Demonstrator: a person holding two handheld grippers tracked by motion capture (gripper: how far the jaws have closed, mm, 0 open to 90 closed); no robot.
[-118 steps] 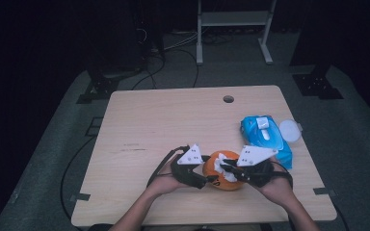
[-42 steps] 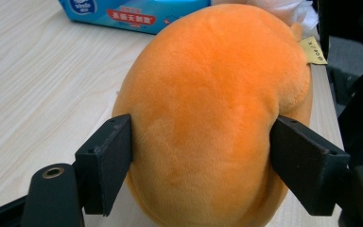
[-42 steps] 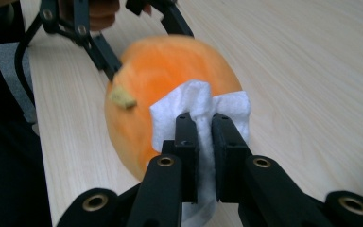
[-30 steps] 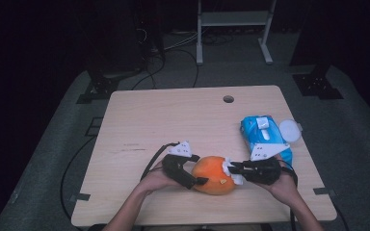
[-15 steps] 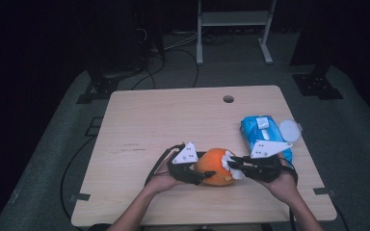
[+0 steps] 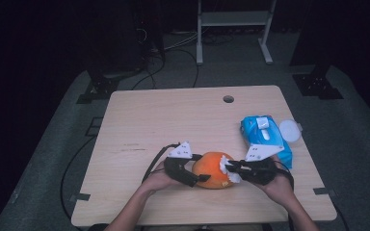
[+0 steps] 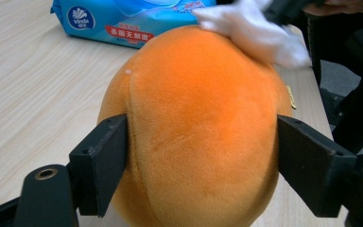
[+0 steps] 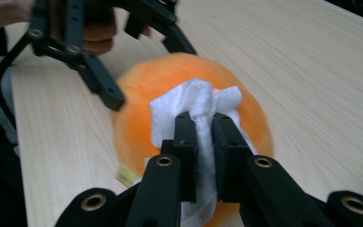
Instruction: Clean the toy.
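An orange plush ball (image 6: 212,169) lies on the table near its front edge. My left gripper (image 6: 198,168) straddles it from the left. Its jaws have just been opening, and their pads still press the plush (image 7: 198,94) on both sides in the left gripper view (image 7: 201,146). My right gripper (image 8: 204,123) is shut on a crumpled white wipe (image 8: 189,101), which it holds against the ball's right top (image 6: 227,168). The left gripper (image 8: 149,73) also shows beyond the ball in the right gripper view.
A blue pack of wet wipes (image 6: 265,137) lies at the right, just behind my right hand, with a white round lid (image 6: 290,130) beside it. The wooden table (image 6: 173,115) has a cable hole (image 6: 228,99) at the back.
The ball has shifted slightly between the two grippers. Both grippers have tilted so their grey plates face up. The wipe stays on the ball's right side.
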